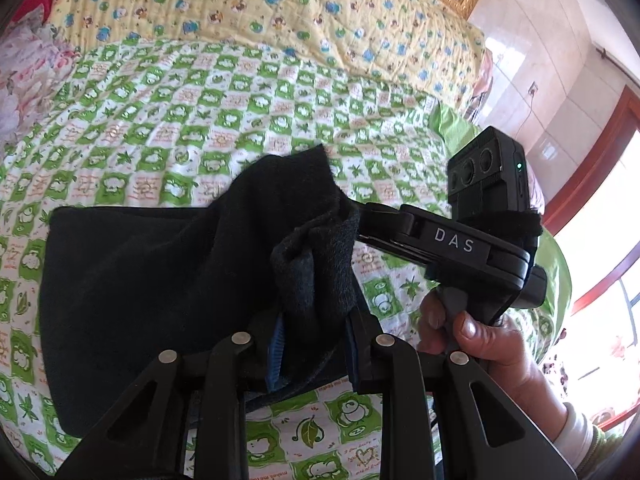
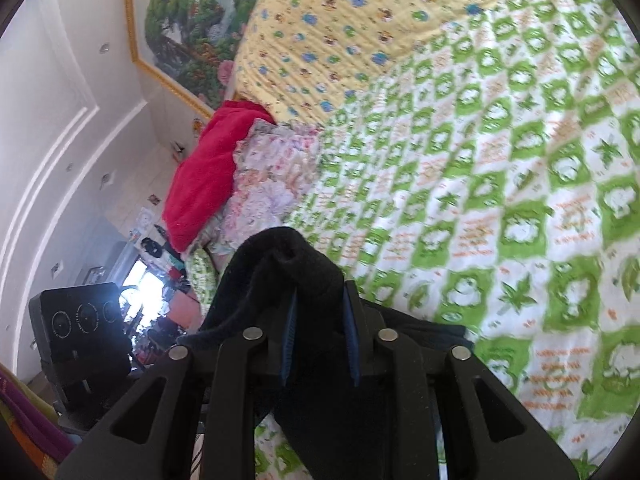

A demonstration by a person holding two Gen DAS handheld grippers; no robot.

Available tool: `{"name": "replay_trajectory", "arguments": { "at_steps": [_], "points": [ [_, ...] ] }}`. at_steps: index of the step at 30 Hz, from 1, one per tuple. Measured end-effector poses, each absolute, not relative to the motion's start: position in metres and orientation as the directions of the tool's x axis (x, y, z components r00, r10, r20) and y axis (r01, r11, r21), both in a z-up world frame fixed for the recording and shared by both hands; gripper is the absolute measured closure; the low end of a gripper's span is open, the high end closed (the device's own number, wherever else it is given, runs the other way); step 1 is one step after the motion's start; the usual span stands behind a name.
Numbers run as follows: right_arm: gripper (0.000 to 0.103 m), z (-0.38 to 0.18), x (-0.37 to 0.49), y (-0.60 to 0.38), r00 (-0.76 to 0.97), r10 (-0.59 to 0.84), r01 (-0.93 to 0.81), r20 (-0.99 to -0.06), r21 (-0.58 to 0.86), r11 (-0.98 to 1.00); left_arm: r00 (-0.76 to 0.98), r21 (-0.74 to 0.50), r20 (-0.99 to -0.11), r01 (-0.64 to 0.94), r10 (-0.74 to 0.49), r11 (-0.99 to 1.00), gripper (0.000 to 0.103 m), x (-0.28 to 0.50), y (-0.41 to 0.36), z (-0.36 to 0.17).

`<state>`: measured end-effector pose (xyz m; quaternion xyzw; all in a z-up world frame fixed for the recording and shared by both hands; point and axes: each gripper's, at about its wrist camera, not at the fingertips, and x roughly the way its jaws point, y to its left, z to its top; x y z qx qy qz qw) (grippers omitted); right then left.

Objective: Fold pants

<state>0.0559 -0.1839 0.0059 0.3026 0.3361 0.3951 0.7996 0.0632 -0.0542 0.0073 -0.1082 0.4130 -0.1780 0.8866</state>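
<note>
A bed (image 1: pixel 224 92) fills both views, covered by a green-and-white checked quilt, with a yellow printed quilt (image 1: pixel 280 4) beyond it and a framed landscape painting (image 2: pixel 180 28) on the wall. A red blanket (image 2: pixel 200 168) and a floral pillow (image 2: pixel 272 176) lie near the bed's far end.

The black pants (image 1: pixel 132 272) lie on the green quilt, partly lifted. The left hand-held gripper (image 1: pixel 314 356) is closed on a bunched edge of the cloth, the fabric pinched between its blue pads. The right hand-held gripper (image 2: pixel 320 344) is likewise clamped on a thick hump of the same dark cloth; in the left view it reaches in from the right, held by the person's right hand (image 1: pixel 472 336).

Both grips appear to sit close together on one end, so the fold could go crooked: if one side is carried further than the other, the edges will not meet. The bunched cloth may also slip from the pads or trap extra layers, leaving a lump.

In the left view the flat part of the pants runs away to the left across the bed, the long axis roughly crosswise, with the held end raised. Whether that end is waist or hem cannot be told.
</note>
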Motion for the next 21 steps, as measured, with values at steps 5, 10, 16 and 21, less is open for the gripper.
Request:
{"name": "replay_trajectory", "arguments": {
  "at_steps": [5,10,16,21],
  "points": [
    [0.077,0.001,0.047,-0.203,0.535,0.755,-0.336,-0.378,0.725,0.601,0.56,-0.381,-0.7,0.232,-0.443,0.895,0.063,0.065,-0.053,-0.005],
    [0.041,0.007,0.028,-0.215,0.589,0.723,-0.298,-0.36,0.735,0.609,0.557,-0.404,-0.687,0.241,-0.466,0.883,0.052,0.056,-0.051,-0.001],
    [0.028,0.021,0.011,-0.213,0.616,0.705,-0.287,-0.35,0.734,0.616,0.571,-0.409,-0.676,0.234,-0.465,0.882,0.043,0.041,-0.042,0.008],
    [0.024,0.032,0.002,-0.204,0.628,0.674,-0.275,-0.389,0.7,0.66,0.583,-0.43,-0.667,0.205,-0.463,0.879,0.04,0.032,-0.026,0.012]
  ]
}}
